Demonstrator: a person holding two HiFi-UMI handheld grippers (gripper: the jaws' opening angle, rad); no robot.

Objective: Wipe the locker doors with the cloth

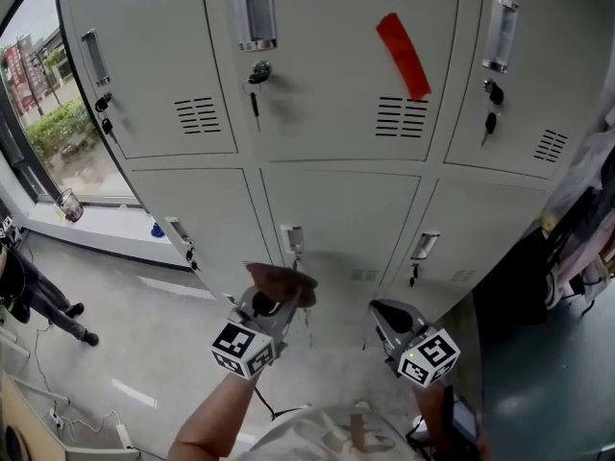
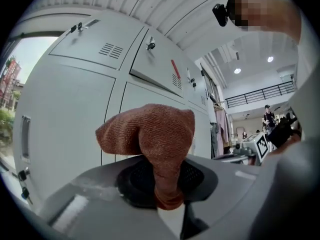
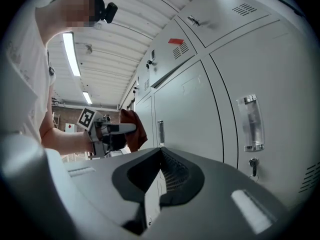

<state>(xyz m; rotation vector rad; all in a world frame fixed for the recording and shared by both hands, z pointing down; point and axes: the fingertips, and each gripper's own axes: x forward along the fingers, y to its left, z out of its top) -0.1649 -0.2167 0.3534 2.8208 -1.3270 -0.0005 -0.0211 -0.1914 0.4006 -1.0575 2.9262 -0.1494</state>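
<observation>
A rust-brown cloth [image 1: 282,283] is pinched in my left gripper [image 1: 272,301], which is shut on it and held close in front of the lower middle locker door [image 1: 341,219]. In the left gripper view the cloth [image 2: 150,134] bunches up above the jaws of the left gripper [image 2: 167,199], with the grey locker doors [image 2: 65,104] just behind it. My right gripper [image 1: 387,313] hangs to the right, near the same row of doors. Its jaws are shut with nothing between them [image 3: 152,194]. The right gripper view also shows the left gripper [image 3: 112,131] and the cloth [image 3: 134,124].
A red tape strip [image 1: 404,56] is stuck on the upper middle door. Keys hang from locks [image 1: 255,80] [image 1: 492,104]. Handles [image 1: 291,241] [image 3: 251,121] stick out from the doors. A window [image 1: 38,104] is at left, hanging clothes [image 1: 586,229] at right, a person [image 1: 43,301] at far left.
</observation>
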